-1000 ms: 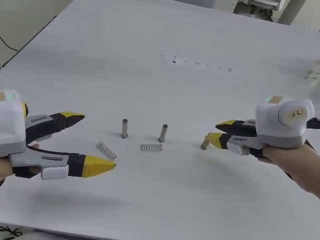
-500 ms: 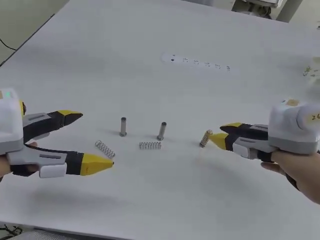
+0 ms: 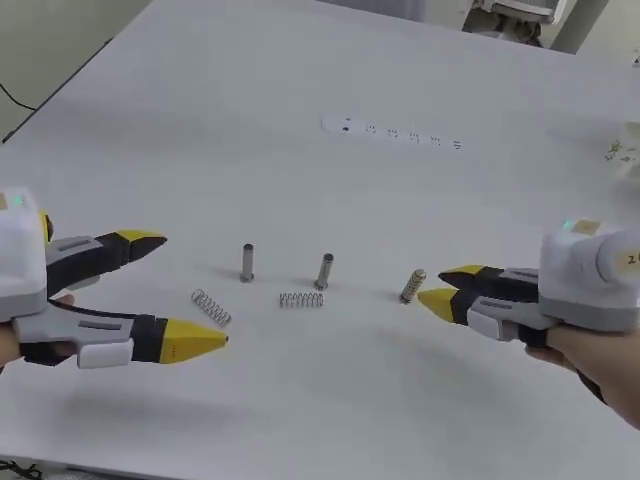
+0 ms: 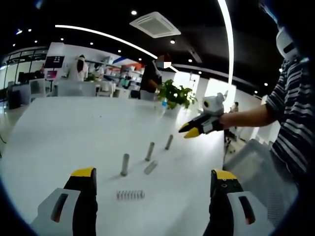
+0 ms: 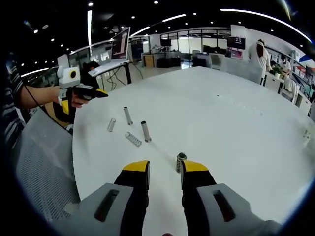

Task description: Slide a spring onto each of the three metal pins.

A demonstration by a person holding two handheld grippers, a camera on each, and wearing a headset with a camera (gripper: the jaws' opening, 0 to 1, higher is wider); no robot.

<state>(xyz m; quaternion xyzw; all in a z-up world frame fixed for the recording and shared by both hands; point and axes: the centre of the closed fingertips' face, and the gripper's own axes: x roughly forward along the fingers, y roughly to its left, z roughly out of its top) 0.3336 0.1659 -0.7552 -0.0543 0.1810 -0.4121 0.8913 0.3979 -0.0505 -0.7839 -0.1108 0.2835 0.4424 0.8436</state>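
Springs (image 3: pixel 301 298) loose: with left claw (image 3: pixel 190 290) and right claw (image 3: pixel 433 283) spread empty, we should pinch one lightly, bore facing pin (image 3: pixel 325 270).

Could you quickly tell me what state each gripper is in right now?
Left gripper: wide open, empty.
Right gripper: slightly open, holding nothing.

Three short metal pins stand in a row. The left pin (image 3: pixel 247 262) and middle pin (image 3: pixel 324 271) are upright and bare. The right pin (image 3: pixel 413 284) leans, wearing a fitted spring (image 3: pixel 410 292). A left spring (image 3: pixel 211 307) and a middle spring (image 3: pixel 301 299) lie flat in front.
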